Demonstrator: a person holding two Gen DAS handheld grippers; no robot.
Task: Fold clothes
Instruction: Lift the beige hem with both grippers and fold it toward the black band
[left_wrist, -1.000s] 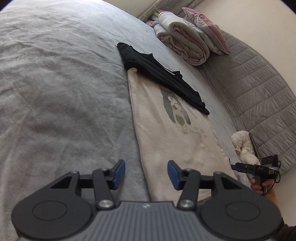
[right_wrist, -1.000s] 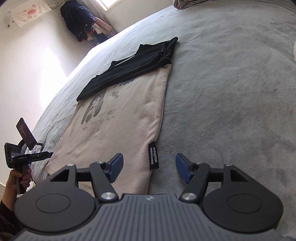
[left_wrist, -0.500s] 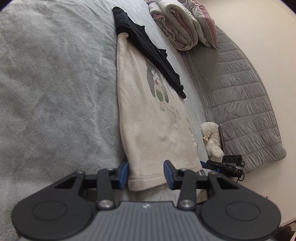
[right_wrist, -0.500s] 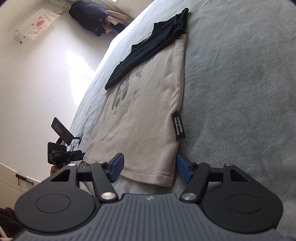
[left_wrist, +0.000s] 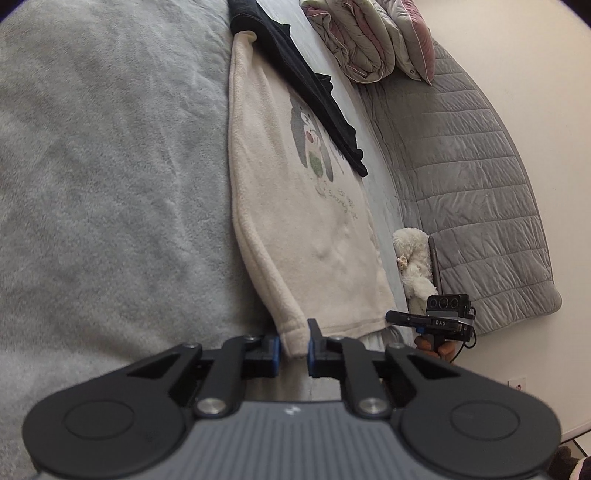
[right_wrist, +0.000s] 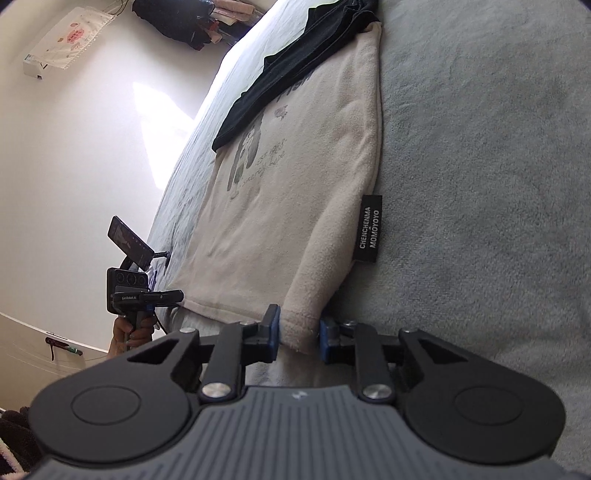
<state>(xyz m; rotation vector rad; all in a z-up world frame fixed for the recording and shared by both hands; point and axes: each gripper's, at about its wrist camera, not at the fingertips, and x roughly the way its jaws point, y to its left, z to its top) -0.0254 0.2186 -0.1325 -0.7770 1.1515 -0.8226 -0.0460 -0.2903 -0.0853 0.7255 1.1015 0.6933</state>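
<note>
On the grey bed (left_wrist: 92, 184) lay the cream top (left_wrist: 295, 206), flat, printed side up. Each near hem corner sat pinched: one in the left gripper (left_wrist: 293, 343), the other in the right gripper (right_wrist: 298, 332), jaws closed on the fleece. Across the top's far end lay a black garment (left_wrist: 306, 81). Beyond that sat folded quilts (left_wrist: 354, 40).

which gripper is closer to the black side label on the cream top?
Right. The black label sits on the cream top's edge just ahead of the right gripper, which grips that corner. The left gripper holds the hem's opposite corner.
</note>
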